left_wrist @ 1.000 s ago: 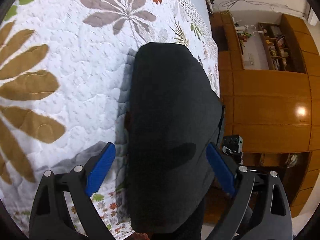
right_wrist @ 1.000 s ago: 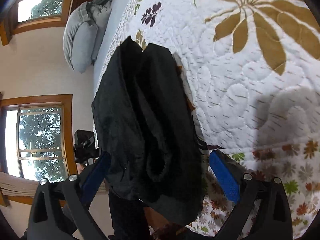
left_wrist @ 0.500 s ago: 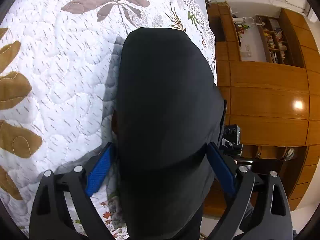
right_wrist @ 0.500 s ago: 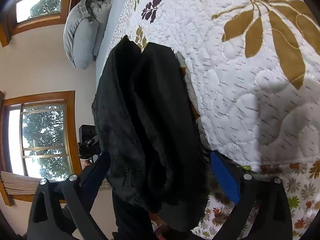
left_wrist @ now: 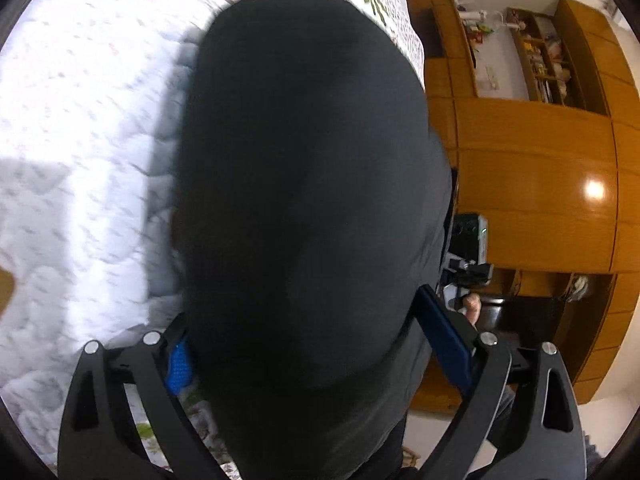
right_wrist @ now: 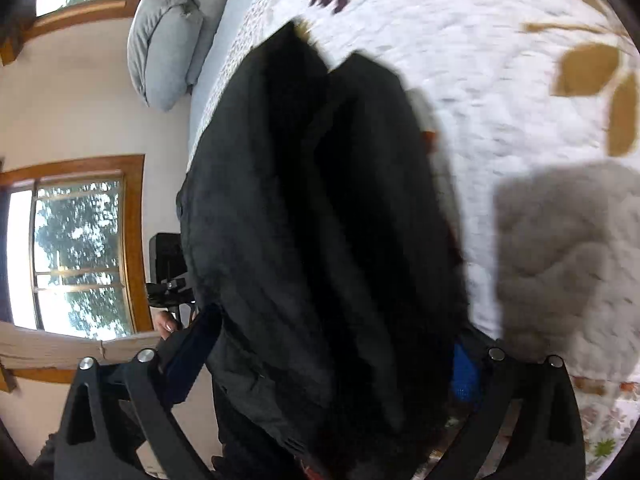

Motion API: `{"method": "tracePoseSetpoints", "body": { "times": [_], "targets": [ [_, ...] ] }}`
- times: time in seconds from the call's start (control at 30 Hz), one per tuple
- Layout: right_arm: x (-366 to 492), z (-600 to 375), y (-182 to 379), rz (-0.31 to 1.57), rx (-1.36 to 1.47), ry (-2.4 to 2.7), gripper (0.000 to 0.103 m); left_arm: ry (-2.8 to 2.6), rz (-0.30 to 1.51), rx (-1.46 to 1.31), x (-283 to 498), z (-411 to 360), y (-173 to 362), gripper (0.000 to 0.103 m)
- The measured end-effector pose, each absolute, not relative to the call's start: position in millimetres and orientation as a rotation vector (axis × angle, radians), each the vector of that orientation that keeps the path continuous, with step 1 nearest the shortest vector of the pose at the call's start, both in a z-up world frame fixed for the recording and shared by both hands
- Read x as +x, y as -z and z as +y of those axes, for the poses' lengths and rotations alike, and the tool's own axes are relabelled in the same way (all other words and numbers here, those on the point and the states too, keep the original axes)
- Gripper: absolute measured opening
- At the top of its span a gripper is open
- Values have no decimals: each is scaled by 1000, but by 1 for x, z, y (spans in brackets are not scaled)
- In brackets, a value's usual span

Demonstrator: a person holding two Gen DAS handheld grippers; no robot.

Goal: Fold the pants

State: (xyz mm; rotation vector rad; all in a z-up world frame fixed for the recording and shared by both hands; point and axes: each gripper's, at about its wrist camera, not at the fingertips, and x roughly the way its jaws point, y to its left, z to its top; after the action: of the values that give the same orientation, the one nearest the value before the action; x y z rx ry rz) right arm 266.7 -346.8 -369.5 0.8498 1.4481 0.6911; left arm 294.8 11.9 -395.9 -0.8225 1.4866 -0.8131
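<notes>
Folded black pants (left_wrist: 308, 200) lie on the bed's quilt (left_wrist: 80, 160) at its edge. The left gripper (left_wrist: 308, 350) and right gripper (right_wrist: 336, 360) both stand spread wide, straddling the pants' ends.

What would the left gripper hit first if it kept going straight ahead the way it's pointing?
Most likely the black pants, which already fill the space between the left gripper fingers. The quilted bedspread lies beyond them.

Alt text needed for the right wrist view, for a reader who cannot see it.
Dark pants fill the middle of the frame, bunched between the fingers of the right gripper above a white floral quilt. A grey pillow and a window show at left.
</notes>
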Motion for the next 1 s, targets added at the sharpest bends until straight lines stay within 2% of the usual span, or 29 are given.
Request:
{"method": "tracePoseSetpoints", "body": {
  "times": [0.23,0.3,0.37,0.4,0.47,0.5,0.57,0.67,0.9,1.0],
  "targets": [
    [273,-339,371,1469,806,-690,100,776,1488,-796,293,13,398,92],
    [273,-338,368,1469,787,-682,98,749,1493,-764,292,12,397,83],
    [273,-335,365,1467,790,-681,85,732,1492,-756,291,17,395,65],
    [272,-333,364,1465,790,-682,81,733,1486,-755,289,20,394,60],
    [272,-328,360,1439,782,-689,65,736,1464,-740,286,22,387,44],
    [271,-327,356,1423,780,-693,62,734,1454,-737,285,23,384,41],
    [269,-327,349,1396,789,-706,47,733,1434,-728,284,25,377,33],
    [270,-319,326,1356,779,-735,40,734,1408,-701,281,29,365,28],
    [301,-274,281,1306,719,-810,40,706,1318,-704,294,78,322,27],
    [342,-240,271,1298,709,-836,40,668,1283,-698,317,109,304,27]
  ]
}}
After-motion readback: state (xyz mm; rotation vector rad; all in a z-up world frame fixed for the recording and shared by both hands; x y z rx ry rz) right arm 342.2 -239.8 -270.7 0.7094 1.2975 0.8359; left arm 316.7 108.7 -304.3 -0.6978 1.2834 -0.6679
